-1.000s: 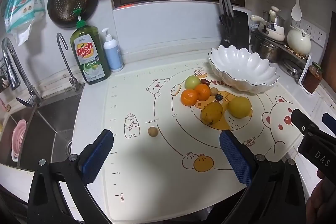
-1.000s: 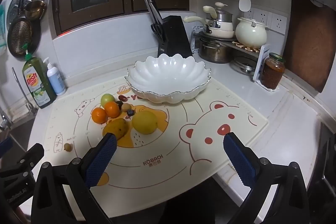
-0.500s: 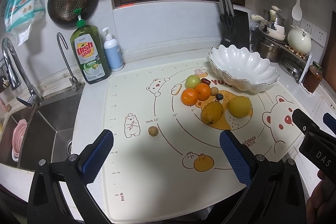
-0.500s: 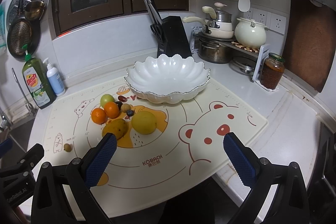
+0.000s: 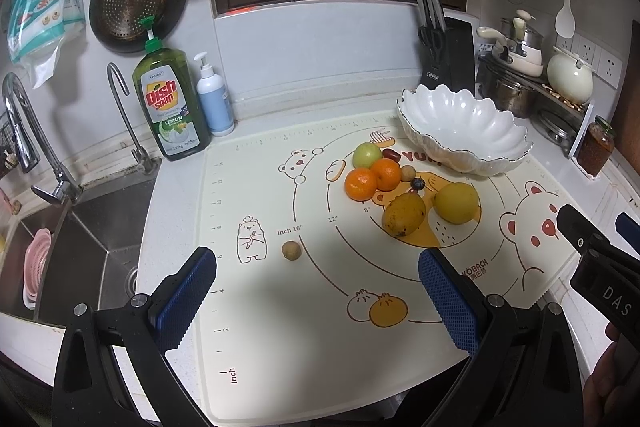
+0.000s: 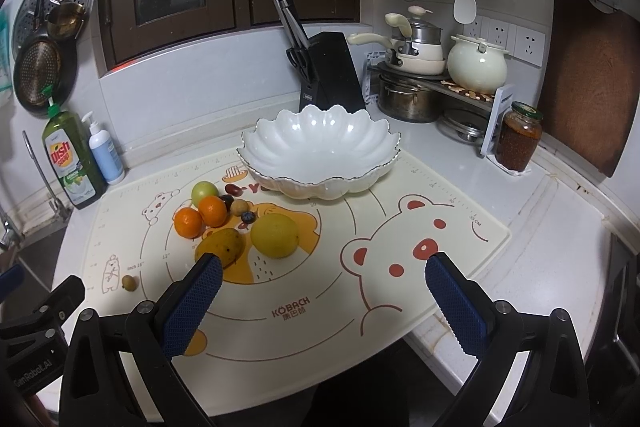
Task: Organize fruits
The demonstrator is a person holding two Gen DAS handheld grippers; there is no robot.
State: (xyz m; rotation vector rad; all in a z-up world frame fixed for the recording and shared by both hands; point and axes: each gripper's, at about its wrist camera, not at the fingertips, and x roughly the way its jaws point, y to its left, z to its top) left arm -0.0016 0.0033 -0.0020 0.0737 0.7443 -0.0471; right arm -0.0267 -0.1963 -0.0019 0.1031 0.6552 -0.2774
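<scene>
Hovering over the near edge of the baking mat (image 5: 304, 367), my left gripper (image 5: 318, 301) stood wide and empty, as did my right gripper (image 6: 320, 301). The fruit lay clustered mid-mat: a green apple (image 6: 204, 192), two tangerines (image 6: 188, 222) touching, a mango (image 6: 219, 247) beside a lemon (image 6: 275, 235). A lone longan (image 5: 291, 250) sat well apart to the left. The white scalloped bowl (image 6: 320, 147) stood empty just beyond the cluster.

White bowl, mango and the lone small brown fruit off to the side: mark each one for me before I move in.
White bowl (image 6: 320, 143): right wrist view, on its bare inner wall.
Mango (image 5: 403, 214): left wrist view, middle of its yellow skin.
Small brown fruit (image 5: 291, 250): left wrist view, its centre, alone on the mat.
</scene>
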